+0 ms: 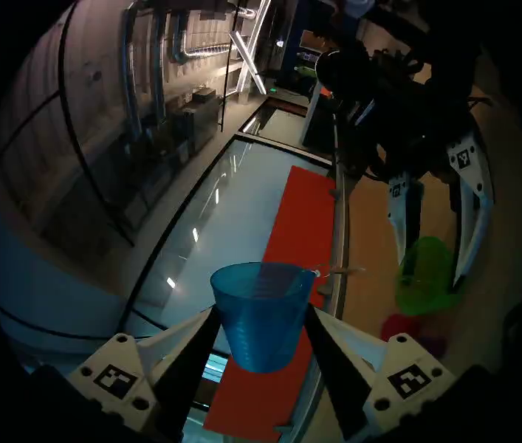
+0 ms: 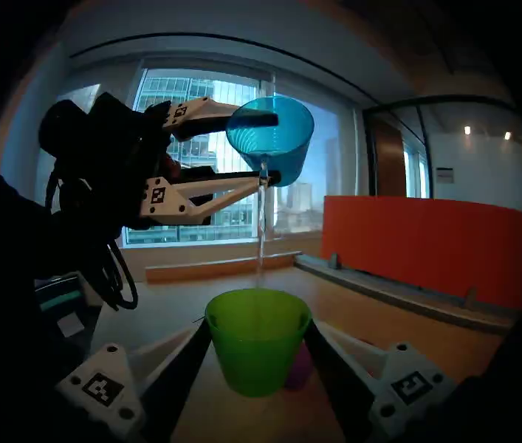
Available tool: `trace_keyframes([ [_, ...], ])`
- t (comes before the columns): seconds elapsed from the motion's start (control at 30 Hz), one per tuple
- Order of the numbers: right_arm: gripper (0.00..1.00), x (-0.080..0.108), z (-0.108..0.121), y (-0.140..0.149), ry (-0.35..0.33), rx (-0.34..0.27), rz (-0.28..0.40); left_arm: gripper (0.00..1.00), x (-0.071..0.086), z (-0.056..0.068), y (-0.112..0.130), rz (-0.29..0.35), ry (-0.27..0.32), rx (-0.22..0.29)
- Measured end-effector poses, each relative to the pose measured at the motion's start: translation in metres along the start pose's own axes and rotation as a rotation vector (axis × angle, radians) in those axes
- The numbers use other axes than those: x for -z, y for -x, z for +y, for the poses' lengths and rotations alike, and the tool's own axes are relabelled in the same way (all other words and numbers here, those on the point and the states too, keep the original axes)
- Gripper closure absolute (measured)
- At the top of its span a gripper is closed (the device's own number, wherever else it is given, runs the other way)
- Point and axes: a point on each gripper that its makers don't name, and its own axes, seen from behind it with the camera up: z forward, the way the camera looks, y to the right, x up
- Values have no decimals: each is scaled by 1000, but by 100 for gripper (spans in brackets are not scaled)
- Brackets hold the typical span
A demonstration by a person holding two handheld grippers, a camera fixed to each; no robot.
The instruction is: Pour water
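You held the left gripper (image 1: 261,314) with both fingers pressed on the sides of the blue cup (image 1: 262,328), one finger on each flank. In the right gripper view the left gripper (image 2: 266,148) sat raised above the right one and rolled onto its side, one finger (image 2: 209,111) stacked over the other; your hand (image 2: 102,166) behind it read as a dark silhouette only. The right gripper (image 2: 258,336) was low and level, its fingers clamped on either side of the green cup (image 2: 257,347). In the left gripper view its white fingers (image 1: 473,221) pointed downward.
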Motion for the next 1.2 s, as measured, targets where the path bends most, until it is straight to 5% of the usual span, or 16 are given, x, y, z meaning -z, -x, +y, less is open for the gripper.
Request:
trace_keyframes([
  [1.2,10,1,2,0,7,11,5,20,1,2,-9,17,6,-128],
])
